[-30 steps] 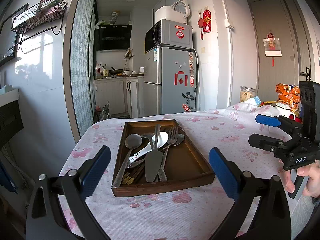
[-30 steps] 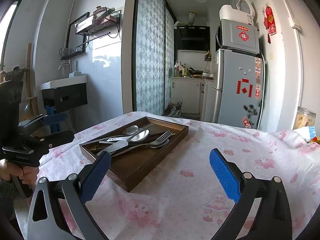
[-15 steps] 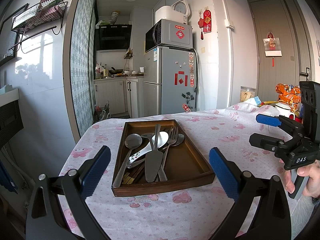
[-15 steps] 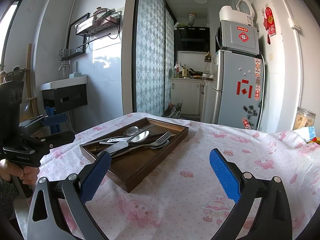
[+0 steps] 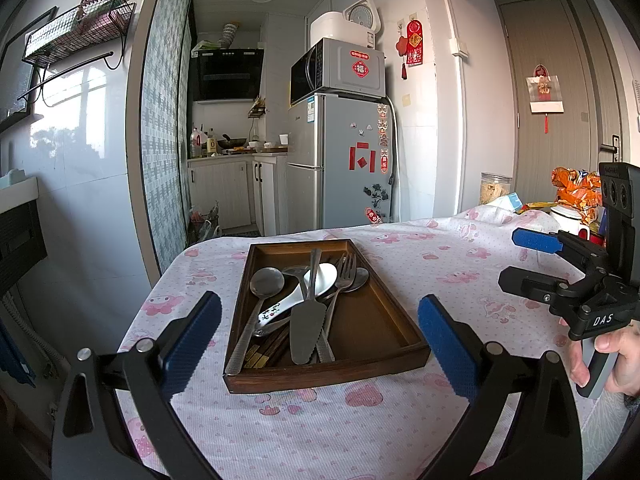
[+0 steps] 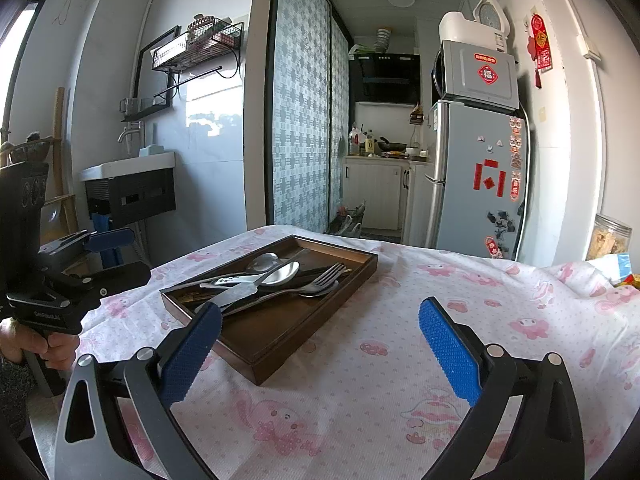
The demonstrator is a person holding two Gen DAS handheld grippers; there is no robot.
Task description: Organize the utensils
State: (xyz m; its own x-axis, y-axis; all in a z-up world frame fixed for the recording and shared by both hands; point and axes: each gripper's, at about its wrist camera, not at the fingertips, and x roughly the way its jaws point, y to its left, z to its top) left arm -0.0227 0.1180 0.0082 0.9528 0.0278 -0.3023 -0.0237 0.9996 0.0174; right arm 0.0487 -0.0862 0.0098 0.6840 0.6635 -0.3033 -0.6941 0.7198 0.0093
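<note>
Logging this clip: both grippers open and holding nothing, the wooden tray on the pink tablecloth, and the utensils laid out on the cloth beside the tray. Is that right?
One detail is wrong: the utensils are not on the cloth but piled inside the wooden tray, as the left wrist view shows. The rest holds: left gripper and right gripper both have open jaws holding nothing, and the tray sits on the pink tablecloth.
</note>
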